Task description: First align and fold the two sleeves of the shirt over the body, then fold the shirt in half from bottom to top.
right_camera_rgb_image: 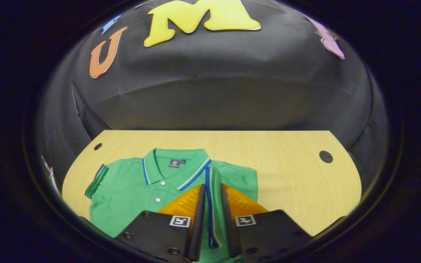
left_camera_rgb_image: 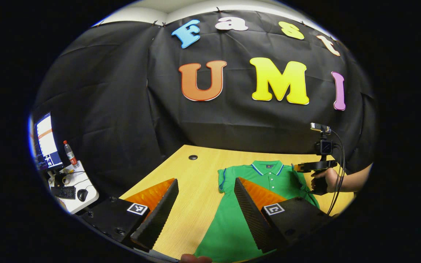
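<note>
Green polo shirt (right_camera_rgb_image: 130, 190) is lying flat on the wooden table (right_camera_rgb_image: 287, 171), collar to the far side. The right gripper (right_camera_rgb_image: 212, 219) is pinching one sleeve (right_camera_rgb_image: 210, 197) by its striped cuff, probably to lay it over the body. The left gripper (left_camera_rgb_image: 205, 208) is hovering wide apart above the hem. I am counting two sleeves and two grippers.
</note>
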`<control>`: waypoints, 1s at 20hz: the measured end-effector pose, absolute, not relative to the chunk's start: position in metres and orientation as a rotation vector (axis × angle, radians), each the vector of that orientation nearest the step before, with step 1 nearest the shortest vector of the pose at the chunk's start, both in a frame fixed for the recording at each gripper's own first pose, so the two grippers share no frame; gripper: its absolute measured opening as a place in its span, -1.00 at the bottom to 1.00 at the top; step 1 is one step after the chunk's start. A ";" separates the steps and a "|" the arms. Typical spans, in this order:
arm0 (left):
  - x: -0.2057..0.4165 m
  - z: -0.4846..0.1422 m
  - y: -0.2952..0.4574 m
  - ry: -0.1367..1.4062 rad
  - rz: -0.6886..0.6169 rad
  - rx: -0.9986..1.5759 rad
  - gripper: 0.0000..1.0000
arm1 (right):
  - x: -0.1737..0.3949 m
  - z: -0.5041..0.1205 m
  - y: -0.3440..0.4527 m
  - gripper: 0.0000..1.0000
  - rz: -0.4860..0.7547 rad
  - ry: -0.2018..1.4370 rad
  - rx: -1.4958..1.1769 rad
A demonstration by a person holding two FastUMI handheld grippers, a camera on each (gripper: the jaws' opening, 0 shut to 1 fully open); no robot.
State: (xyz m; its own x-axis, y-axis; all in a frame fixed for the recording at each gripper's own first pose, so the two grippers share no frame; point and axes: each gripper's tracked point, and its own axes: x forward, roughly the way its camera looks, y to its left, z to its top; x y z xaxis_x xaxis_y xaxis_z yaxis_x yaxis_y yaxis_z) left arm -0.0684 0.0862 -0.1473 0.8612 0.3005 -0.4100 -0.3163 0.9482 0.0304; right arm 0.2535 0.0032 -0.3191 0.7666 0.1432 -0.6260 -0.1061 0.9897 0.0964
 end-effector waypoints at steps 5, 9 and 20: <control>-0.070 -0.156 0.094 0.430 0.308 -0.104 0.98 | 0.237 -0.278 -0.005 0.67 0.092 0.603 0.051; -0.059 -0.158 0.091 0.408 0.245 -0.108 0.98 | 0.201 -0.248 -0.014 0.86 0.054 0.569 0.068; 0.025 -0.209 0.088 0.442 0.048 -0.151 0.97 | 0.063 -0.147 -0.032 0.86 0.113 0.431 -0.110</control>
State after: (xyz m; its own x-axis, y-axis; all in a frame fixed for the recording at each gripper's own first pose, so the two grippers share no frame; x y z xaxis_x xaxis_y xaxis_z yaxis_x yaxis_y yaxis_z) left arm 0.0253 0.0882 -0.2087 0.9030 0.0132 -0.4295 -0.0787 0.9877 -0.1351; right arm 0.0633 -0.0323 -0.1470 0.9024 0.0860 -0.4223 -0.1325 0.9878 -0.0820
